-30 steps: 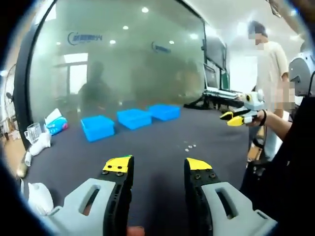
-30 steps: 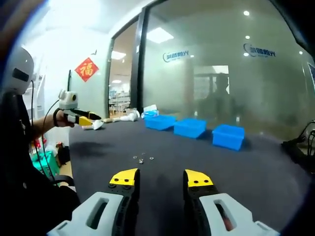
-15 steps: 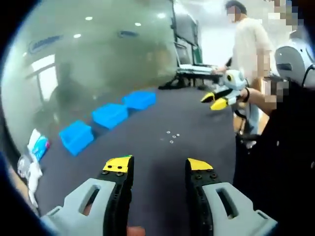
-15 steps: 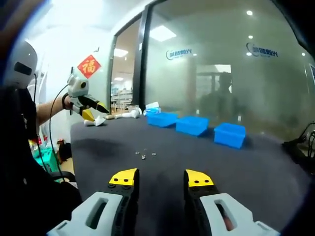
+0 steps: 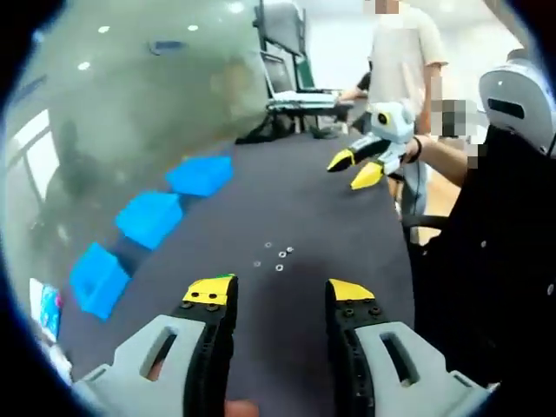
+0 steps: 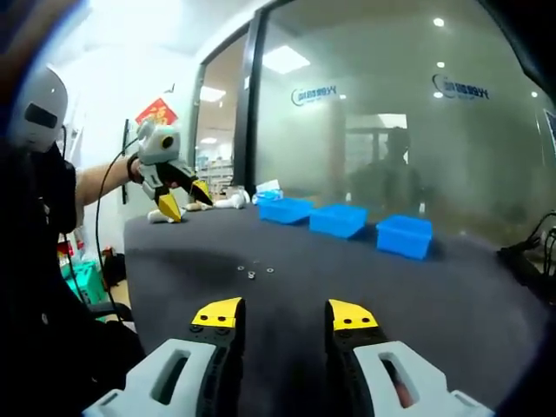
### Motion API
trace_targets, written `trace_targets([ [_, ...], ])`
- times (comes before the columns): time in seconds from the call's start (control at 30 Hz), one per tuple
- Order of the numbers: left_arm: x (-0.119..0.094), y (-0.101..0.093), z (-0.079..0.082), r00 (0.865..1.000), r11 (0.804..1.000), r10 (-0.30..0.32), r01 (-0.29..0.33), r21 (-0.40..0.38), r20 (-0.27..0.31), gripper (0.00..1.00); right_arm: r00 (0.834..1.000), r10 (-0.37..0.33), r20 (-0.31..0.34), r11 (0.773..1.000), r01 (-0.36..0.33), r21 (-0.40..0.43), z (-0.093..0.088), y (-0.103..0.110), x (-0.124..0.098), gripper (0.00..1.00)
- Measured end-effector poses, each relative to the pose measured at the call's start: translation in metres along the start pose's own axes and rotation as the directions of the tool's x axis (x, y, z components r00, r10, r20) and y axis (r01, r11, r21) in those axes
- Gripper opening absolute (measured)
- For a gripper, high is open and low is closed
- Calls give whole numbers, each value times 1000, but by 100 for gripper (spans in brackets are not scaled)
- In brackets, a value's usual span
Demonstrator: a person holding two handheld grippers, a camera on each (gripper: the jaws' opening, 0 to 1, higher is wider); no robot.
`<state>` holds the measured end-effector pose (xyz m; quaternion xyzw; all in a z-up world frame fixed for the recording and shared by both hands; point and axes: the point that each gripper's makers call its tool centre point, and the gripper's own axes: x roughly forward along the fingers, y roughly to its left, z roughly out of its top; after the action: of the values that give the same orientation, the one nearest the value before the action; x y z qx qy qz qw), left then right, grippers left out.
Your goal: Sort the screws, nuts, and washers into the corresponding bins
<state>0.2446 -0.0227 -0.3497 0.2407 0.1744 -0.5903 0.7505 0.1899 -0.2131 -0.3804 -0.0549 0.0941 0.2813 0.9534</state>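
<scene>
Hovering: both tongs point(image 5: 276, 295) point(image 6: 284, 314) agape | hardware point(image 6: 254, 271) loose, bins point(image 6: 337, 221) beyond

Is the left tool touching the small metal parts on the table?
Apart. The left gripper view shows bare dark table between the left tool and the small parts.

The small metal parts point(image 5: 276, 256) lying mid-table point(image 5: 347, 226) are too tiny to sort into screws, nuts or washers (mere specks in the right gripper view point(image 6: 254, 271)). The blue bins point(image 6: 343, 221) near the table's far edge hide their insides. A white object point(image 6: 228, 203) at the far corner is blurred beyond naming.
</scene>
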Motion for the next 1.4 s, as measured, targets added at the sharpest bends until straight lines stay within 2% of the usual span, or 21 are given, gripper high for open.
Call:
trace_targets([
  [0.23,27,-1,7,997,997,-63,65,30,-40,39,1000,2,-2,1000,-2,4,-3,0,-1,33],
  [0.47,53,-3,6,988,992,-117,122,45,-97,38,1000,7,-5,1000,-7,5,-6,1,-1,34],
  [0.67,74,-19,3,972,980,-173,186,66,-162,38,1000,6,-3,1000,-6,11,-7,0,-2,34],
  [1.03,88,-23,1,935,952,-250,285,113,-252,37,1000,8,-8,1000,-8,20,-12,-1,-2,34],
  [1.1,90,-24,-2,924,944,-269,309,114,-273,37,1000,9,-8,1000,-9,21,-13,-1,-2,34],
  [1.2,89,-22,-10,907,938,-264,320,130,-326,37,1000,11,-10,1000,-11,19,-13,-1,-2,34],
  [1.4,86,-14,-14,890,942,-244,312,124,-385,36,1000,15,-14,1000,-15,15,-13,1,-2,34],
])
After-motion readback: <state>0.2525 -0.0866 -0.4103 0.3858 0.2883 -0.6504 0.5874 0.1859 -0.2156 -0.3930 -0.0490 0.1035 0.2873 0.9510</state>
